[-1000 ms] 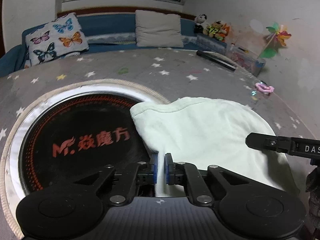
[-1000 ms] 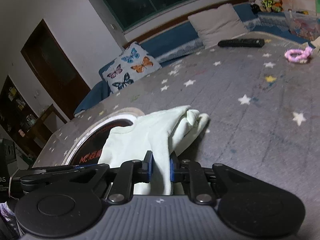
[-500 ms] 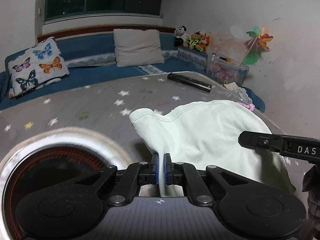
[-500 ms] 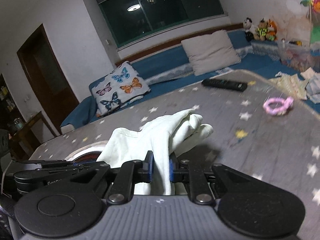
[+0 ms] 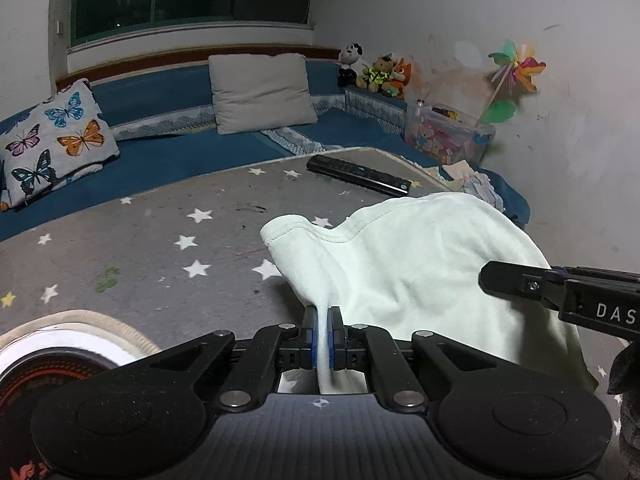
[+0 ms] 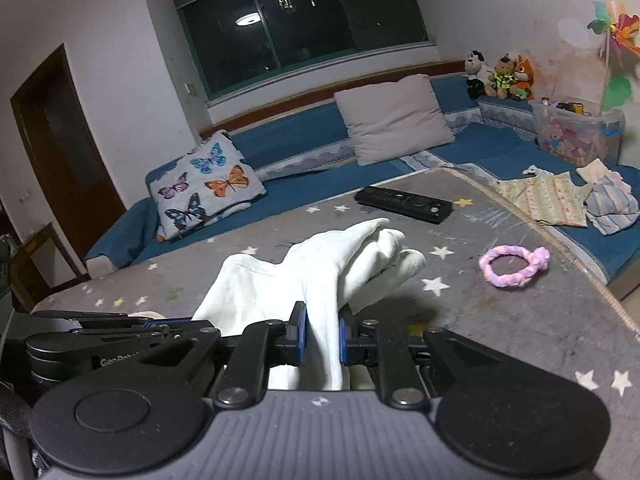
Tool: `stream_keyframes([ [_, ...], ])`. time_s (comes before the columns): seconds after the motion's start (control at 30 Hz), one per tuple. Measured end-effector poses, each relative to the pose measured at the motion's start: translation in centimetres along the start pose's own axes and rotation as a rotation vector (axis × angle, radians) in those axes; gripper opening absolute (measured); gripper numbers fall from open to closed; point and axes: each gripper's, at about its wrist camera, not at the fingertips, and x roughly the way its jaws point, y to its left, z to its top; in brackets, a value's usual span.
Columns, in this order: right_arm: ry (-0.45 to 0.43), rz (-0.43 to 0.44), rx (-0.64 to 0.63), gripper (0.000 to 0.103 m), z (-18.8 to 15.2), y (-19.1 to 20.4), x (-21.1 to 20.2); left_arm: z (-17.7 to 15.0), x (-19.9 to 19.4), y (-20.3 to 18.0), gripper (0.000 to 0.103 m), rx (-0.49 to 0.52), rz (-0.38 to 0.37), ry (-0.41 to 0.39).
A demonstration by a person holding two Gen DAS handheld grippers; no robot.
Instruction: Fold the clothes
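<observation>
A home living room: blue sofa point(image 6: 304, 128), cushions point(image 6: 394, 114), plush toys point(image 6: 500, 74).

A dark window point(image 6: 304, 36) reflects a ceiling lamp point(image 6: 247, 20). Below it runs a blue bench point(image 6: 304, 128) with a beige cushion point(image 6: 394, 118) and butterfly pillow point(image 6: 204, 188). White walls point(image 5: 440, 0), a brown door point(image 6: 60, 148) at left.

Remote point(image 6: 404, 200) on starred mat point(image 6: 500, 320) — pink scrunchie point(image 6: 514, 266) nearby.

White letters "DAS" on my right gripper point(image 5: 560, 288) body, embossed "GenRob", cut off, on my left gripper point(image 6: 120, 322) body
</observation>
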Motion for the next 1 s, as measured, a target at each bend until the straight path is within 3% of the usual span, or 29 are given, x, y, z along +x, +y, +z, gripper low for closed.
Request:
stream_keyframes([
  [0.3,0.057,-0.041,0.021,0.015,-0.7,-2.4,2.2,-0.5,2.8,-0.7,0.006,0.01,0.003,0.063],
  [0.53,0.08,-0.067,0.03,0.024,-1.3,-3.4,2.8,-1.0,3.0,-0.5,0.012,0.014,0.013,0.08],
  [0.6,0.077,-0.072,0.023,0.028,-1.3,-3.2,2.7,-1.1,2.8,-0.6,0.032,0.018,0.017,0.082],
  [0.67,0.072,-0.07,0.02,0.046,-1.3,-3.2,2.4,-1.3,2.6,-0.7,0.045,0.022,0.024,0.078],
  [0.73,0.069,-0.069,0.013,0.047,-1.3,-3.0,2.1,-1.5,2.2,-0.7,0.052,0.023,0.022,0.076],
  [0.83,0.065,-0.068,0.007,0.059,-1.4,-2.7,1.6,-1.8,1.7,-0.9,0.068,0.026,0.02,0.073],
  [0.9,0.061,-0.065,0.006,0.063,-1.5,-2.6,1.3,-2.1,1.2,-1.0,0.084,0.032,0.021,0.068],
  [1.0,0.058,-0.059,0.001,0.071,-1.8,-2.2,0.7,-2.6,0.6,-1.2,0.089,0.042,0.021,0.062],
])
